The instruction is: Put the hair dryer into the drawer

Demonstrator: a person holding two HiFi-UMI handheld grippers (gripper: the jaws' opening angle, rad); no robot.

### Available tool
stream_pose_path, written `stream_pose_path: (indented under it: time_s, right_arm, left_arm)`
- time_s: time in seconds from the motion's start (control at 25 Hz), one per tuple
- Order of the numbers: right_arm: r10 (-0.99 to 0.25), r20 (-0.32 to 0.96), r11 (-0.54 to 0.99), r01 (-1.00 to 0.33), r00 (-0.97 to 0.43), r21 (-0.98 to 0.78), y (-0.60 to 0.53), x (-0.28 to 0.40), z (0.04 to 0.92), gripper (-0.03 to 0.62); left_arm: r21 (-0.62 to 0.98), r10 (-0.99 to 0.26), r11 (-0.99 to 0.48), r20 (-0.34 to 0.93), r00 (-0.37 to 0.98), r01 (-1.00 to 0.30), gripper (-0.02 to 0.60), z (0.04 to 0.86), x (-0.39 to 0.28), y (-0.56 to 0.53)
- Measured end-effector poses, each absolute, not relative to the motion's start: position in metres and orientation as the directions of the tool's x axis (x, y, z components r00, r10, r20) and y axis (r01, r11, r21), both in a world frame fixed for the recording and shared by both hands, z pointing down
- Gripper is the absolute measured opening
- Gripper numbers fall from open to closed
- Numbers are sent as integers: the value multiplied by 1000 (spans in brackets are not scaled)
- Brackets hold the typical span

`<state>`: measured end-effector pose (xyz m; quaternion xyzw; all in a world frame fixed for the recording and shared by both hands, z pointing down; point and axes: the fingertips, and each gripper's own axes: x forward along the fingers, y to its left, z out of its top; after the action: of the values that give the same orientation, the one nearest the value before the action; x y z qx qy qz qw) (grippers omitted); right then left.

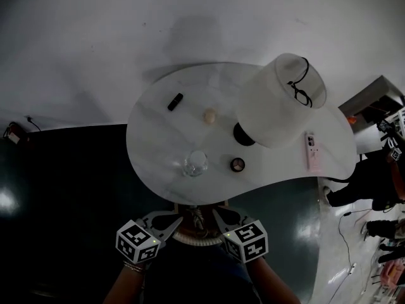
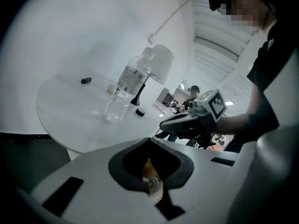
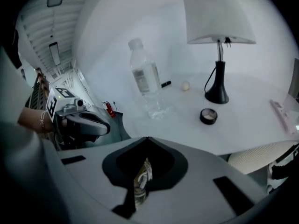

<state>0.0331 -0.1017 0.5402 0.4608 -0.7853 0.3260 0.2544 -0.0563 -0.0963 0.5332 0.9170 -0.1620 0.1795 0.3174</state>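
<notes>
**A:** Holdings, largest first?

**B:**
- Item 1: white table (image 1: 158, 138), kidney-shaped, centre of the head view.
- Item 2: lamp (image 1: 288, 97), white shade, at 2 o'clock on the tabletop.
- Item 3: cream woven thing (image 1: 190, 238), round-rimmed, at 6 o'clock below the table's near edge.
- Items 4 and 5: left gripper (image 1: 177, 220) and right gripper (image 1: 217, 214), side by side at 6 o'clock. Their tips nearly meet over the woven thing. Each has its jaws drawn fully together.
- Item 6: water bottle (image 1: 195, 163), upright, at 6 o'clock on the tabletop.
- Item 7: pink handset (image 1: 311, 149), at 3 o'clock.
- Item 8: round tin (image 1: 238, 164), at 3 o'clock from the bottle.
- Item 9: pale ball (image 1: 209, 115), near the middle.
- Item 10: black stick (image 1: 175, 101), at 11 o'clock.

**A:** And the hair dryer? The drawer?

**B:** Not entered, since neither shows in any view. I judge the stage to be before pick-up, with nothing of the task done. The next move calls for finding both. The jaws must also part before they can take the dryer.

**A:** Doubtful entries?

**B:** A pale twisted strand (image 2: 152, 183) shows through the slit at each gripper's closed jaws. I cannot tell whether it is pinched or merely lies beyond them. The woven thing is mostly covered by the grippers and arms, so what it is remains unclear.
</notes>
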Motion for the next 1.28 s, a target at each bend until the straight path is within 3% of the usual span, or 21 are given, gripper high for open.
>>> stream_pose_path:
  time_s: [0.2, 0.6, 0.88, 1.28]
  right_arm:
    - [-685, 586, 310, -901, -432, -303, -126, 60, 496, 17]
    - [-769, 410, 318, -850, -490, -420, -152, 87, 419, 17]
    - [-775, 435, 404, -889, -458, -217, -161, 91, 383, 17]
    - [-840, 277, 440, -884, -467, -159, -172, 100, 312, 17]
  left_arm:
    - [479, -236, -769, 402, 885, -423, 8, 502, -42, -108]
    - [388, -351, -800, 316, 881, -457, 8, 445, -30, -140]
    - [329, -441, -807, 217, 871, -491, 8, 393, -35, -160]
    - [230, -490, -836, 94, 867, -498, 8, 323, -44, -183]
